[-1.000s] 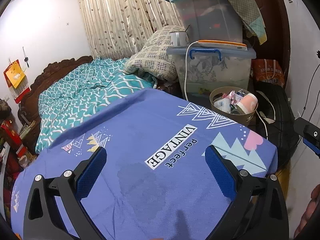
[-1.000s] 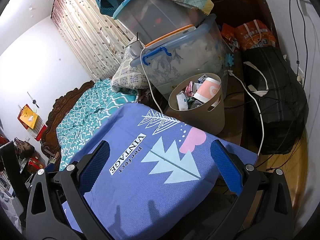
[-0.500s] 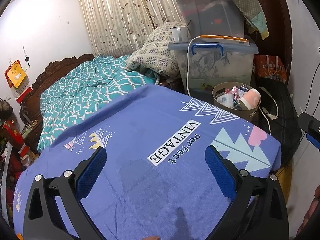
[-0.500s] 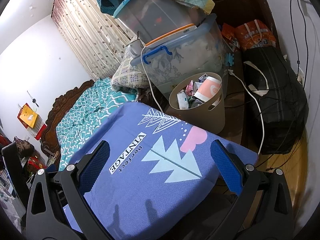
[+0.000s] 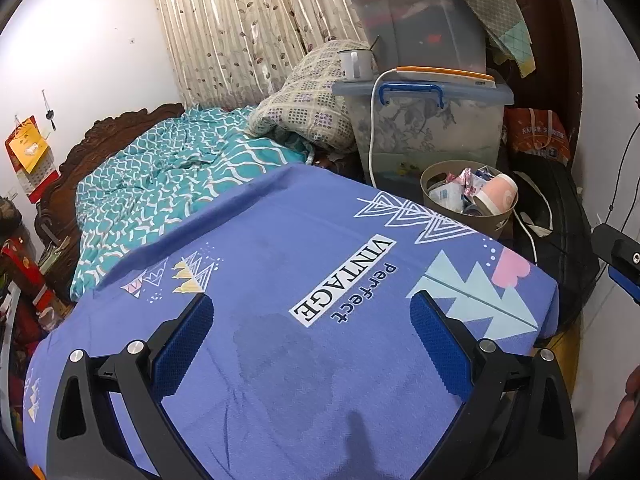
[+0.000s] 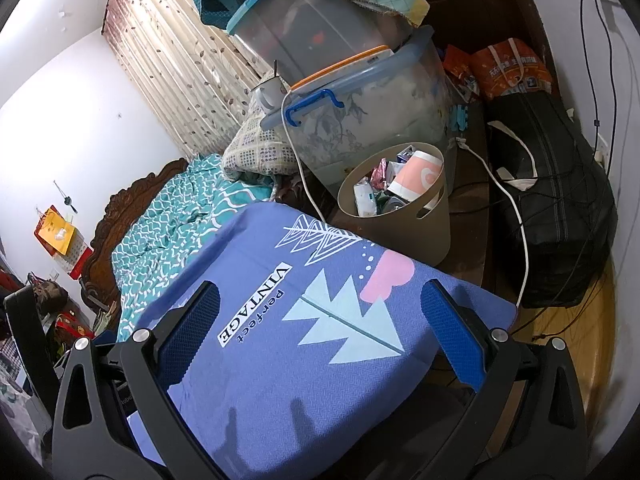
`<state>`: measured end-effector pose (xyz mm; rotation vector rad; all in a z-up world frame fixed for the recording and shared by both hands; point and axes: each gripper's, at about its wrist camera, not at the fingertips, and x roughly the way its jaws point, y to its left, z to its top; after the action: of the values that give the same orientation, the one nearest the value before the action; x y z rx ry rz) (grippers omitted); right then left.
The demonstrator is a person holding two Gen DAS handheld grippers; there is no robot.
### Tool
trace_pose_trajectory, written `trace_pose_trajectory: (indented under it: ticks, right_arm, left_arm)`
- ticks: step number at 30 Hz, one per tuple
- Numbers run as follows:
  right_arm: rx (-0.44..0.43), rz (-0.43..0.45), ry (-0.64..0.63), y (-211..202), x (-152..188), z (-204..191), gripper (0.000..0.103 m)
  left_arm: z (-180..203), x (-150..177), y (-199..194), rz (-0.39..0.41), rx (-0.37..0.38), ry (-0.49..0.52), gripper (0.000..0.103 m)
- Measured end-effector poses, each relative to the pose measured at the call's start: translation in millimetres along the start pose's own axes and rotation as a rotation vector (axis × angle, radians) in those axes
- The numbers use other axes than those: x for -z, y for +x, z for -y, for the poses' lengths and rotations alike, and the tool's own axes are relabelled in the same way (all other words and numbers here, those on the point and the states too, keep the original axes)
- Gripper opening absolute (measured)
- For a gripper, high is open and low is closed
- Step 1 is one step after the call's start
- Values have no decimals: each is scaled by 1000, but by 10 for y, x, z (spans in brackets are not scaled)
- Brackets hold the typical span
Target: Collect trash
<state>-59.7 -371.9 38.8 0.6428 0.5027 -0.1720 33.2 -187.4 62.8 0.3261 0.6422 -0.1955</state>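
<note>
Apparently both tongs, left (image 5: 310, 350) and right (image 6: 320, 340), are held spread and empty above the cloth-covered surface (image 5: 280, 248). Trash is seen gathered in the bin (image 6: 434, 232), just beyond the surface's far corner, probably for easy dropping.

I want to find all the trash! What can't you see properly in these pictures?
- Bottom of the trash bin: both views, hidden by the pink cup and wrappers on top.
- Floor beside the bed: both views, covered by the purple cloth.
- Stacked storage boxes: cloudy walls blur their contents.
</note>
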Motion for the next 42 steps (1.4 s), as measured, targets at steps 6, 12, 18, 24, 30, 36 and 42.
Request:
trace_pose_trajectory:
  ticks: [6, 12, 18, 24, 30, 36, 42]
  right_arm:
    - [3, -3, 5, 2, 24, 16, 100]
    - [3, -7, 7, -2, 21, 22, 100]
    - [4, -11, 9, 8, 9, 34, 100]
    - [4, -11, 10, 10, 8, 34, 100]
    - [4, -14, 8, 21, 17, 40, 100]
    - [4, -14, 8, 21, 21, 37, 100]
    - [3, -19, 5, 36, 29, 33, 100]
  left_arm:
    - [6, 1, -1, 0, -1, 0, 95]
    - [-6, 20, 18, -4, -3, 0, 95]
    - [-22, 25, 32, -7, -2, -1, 95]
    - [-20, 31, 38, -8, -2, 1, 95]
    - [-16, 56, 61, -19, 11, 5, 95]
    - [-17, 69, 68, -23, 16, 6, 95]
    - [-17, 82, 79, -28, 18, 7, 95]
